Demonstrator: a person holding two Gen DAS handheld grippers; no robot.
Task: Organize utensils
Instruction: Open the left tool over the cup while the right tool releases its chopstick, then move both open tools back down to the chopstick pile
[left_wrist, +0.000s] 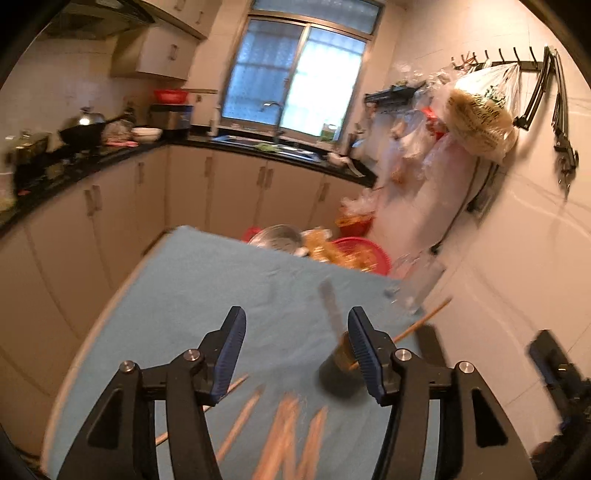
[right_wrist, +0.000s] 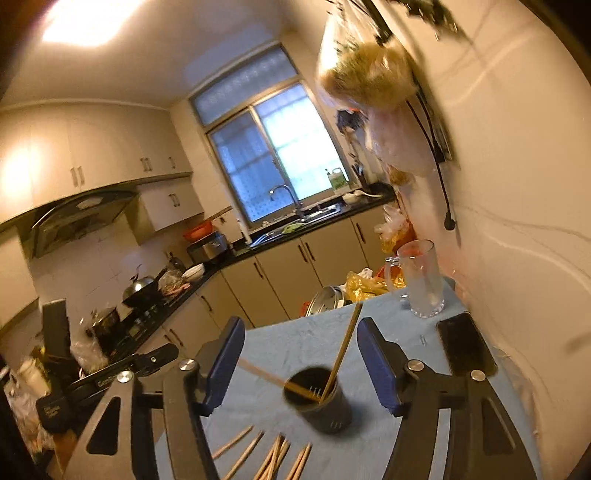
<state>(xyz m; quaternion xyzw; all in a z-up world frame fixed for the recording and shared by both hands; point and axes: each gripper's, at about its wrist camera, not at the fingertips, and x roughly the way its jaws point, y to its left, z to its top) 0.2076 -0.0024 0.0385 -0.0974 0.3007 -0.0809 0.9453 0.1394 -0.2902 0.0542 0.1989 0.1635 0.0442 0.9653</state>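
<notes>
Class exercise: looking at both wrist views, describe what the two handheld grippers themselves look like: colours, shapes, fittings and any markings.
Both match. The left gripper and right gripper each have two black angular arms with triangular cut-outs, round silver pivot bolts, and dark blue ribbed pads on the fingers. No cables or sleeves show. In the right wrist view, the left gripper's black body carries pale lettering, too blurred to read.

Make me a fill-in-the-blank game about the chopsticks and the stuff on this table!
1. The table is covered with a ____ cloth.
2. Two chopsticks stand inside the dark ____.
3. The glass mug has ____ inside it.
4. More chopsticks lie loose on the ____.

Missing words: blue; holder; nothing; table
</notes>
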